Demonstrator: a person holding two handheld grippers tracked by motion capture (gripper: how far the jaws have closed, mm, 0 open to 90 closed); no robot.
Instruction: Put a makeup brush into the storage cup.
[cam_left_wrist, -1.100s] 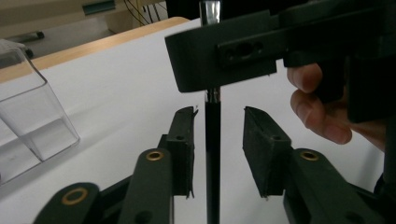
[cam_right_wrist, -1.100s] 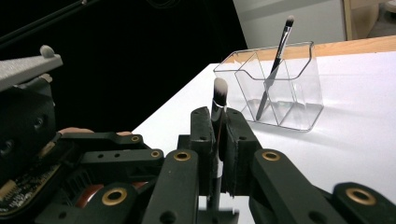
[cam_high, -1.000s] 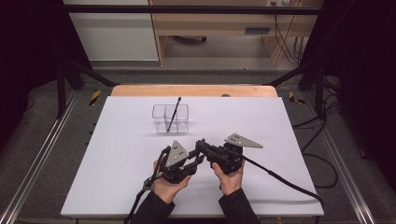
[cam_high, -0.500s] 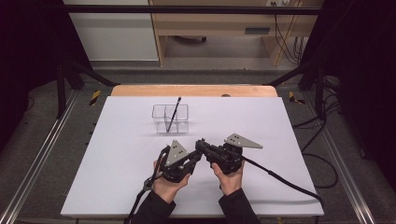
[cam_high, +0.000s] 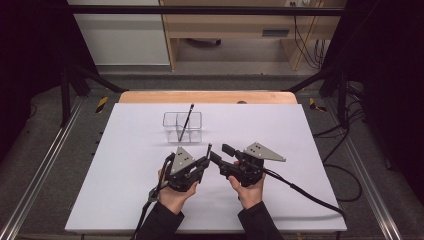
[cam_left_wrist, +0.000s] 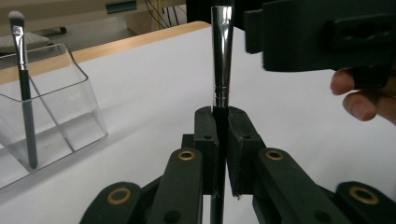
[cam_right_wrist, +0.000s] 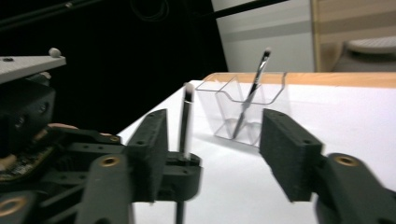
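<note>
Left gripper (cam_left_wrist: 223, 122): your fingers clamp the slim silver-ferruled makeup brush (cam_left_wrist: 221, 56) upright, ready for the clear plastic organiser (cam_high: 182, 126).
Right gripper (cam_right_wrist: 215, 154): fingers just opened wide around the brush, releasing it.

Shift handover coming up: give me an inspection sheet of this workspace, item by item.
Surface: white table top, with a wooden strip along its far edge.
Job's things: one makeup brush upright, clamped in the left gripper; a second brush leaning in the clear divided organizer.
Clutter: nothing seen.
Grippers: left gripper shut on the brush handle; right gripper open, its jaws just opened and standing either side of the brush without pressing it.
Cables: a black cable trails from the right gripper over the table's near right edge; another hangs below the left hand.
Surroundings: dark frame rails, a wooden desk and loose wires behind the table.
</note>
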